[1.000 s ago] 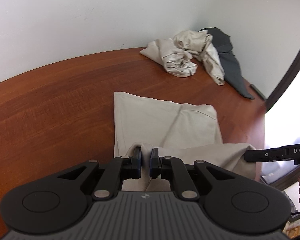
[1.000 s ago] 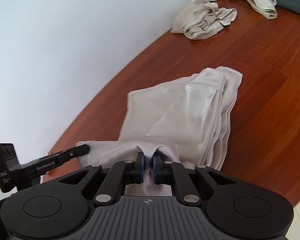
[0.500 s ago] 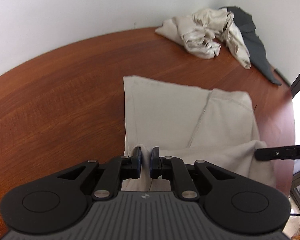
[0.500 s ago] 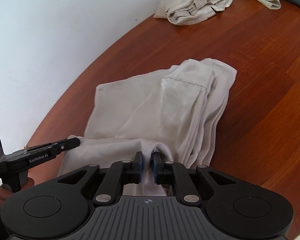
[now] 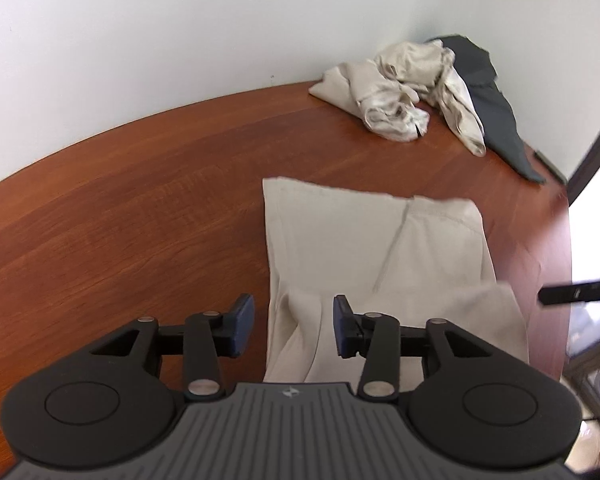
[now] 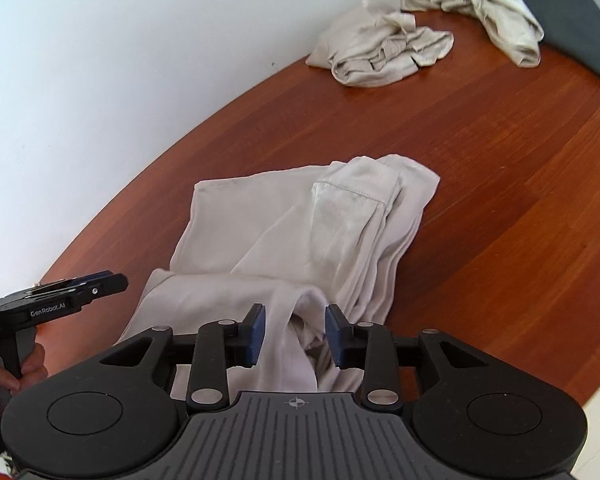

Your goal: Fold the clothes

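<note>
Both pairs of jaws stand wide: the left gripper (image 5: 294, 326) and the right gripper (image 6: 295, 334) each straddle a raised ridge of the beige garment (image 5: 374, 248) without pinching it, so the cloth lies slack on the bench (image 5: 140, 216), its near edge doubled over the flat part ahead of the jaws, which reads as a fold laid down and let go. Beyond the jaws and well apart, against the wall, a crumpled beige heap (image 5: 396, 96) leans against a dark grey garment (image 5: 496, 120), probably waiting their turn.
</note>
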